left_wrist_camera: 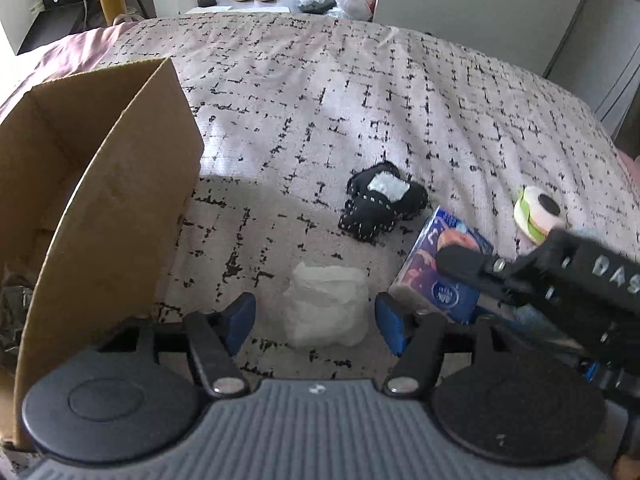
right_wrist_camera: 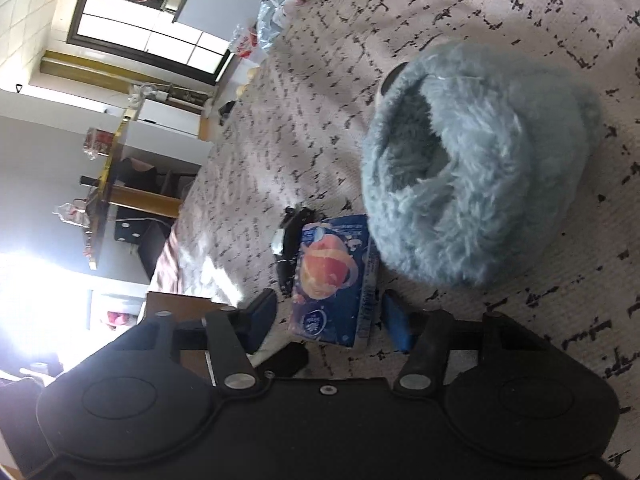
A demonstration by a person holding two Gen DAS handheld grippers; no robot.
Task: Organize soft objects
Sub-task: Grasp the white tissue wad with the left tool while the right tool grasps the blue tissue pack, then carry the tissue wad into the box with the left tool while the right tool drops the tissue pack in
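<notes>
White wad (left_wrist_camera: 326,306) sitting between spread left claw (left_wrist_camera: 316,320); tissue pack (right_wrist_camera: 332,280) between parted right claw (right_wrist_camera: 330,318), risking squashing, slipping.

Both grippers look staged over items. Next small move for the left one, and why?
Probably ease the left gripper down and close: its blue fingers stand open either side of the white soft bundle, not yet touching it, and the open cardboard box sits right beside it.

Black grippers (left_wrist_camera: 316,316) — blue fingertips (left_wrist_camera: 240,312), silver screws.
</notes>
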